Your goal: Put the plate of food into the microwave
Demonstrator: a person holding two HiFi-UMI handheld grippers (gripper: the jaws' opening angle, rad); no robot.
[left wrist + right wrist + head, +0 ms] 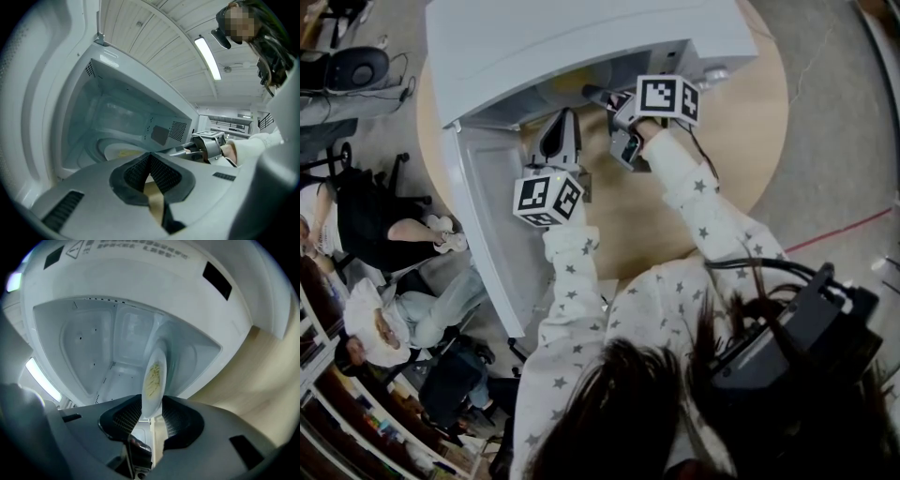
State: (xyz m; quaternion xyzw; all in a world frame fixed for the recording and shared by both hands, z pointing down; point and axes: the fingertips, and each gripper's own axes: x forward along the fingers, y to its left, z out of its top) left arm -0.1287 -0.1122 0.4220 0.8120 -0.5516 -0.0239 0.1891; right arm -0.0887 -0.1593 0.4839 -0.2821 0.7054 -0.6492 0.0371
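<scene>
1. The round table [741, 141] is carrying everything. Its curved rim is running close behind my right sleeve, and a broad patch of bare wood is lying open on that side.
2. The microwave [581, 37] is sitting on the far left part of the table, with its mouth facing me.
3. Its door [487, 225] is hanging wide open on my left. The door's free edge is reaching past the table's rim toward me and walling off that side.
4. Two people [394, 230], as far as I can make out, are sitting just beyond the door, so room is running short there.
5. The cavity [117, 117] is standing open, with its side walls and roof well clear of the plate.
6. My left claw [150, 161] is hovering at the mouth, between the door and my right claw. Its jaws are pressing together on nothing.
7. My right claw [151, 408] is reaching in over the sill. Its jaws are standing wide apart with the plate's near rim between the pads, and the pads are not clamping it.
8. The plate [158, 350] is lying on the cavity floor, inside the microwave, with free space all round its rim.
9. The yellow food [152, 378] is sitting in the plate's middle, away from the edge.
10. I am counting one table, one microwave, one door, one plate, one heap of food and two claws.
</scene>
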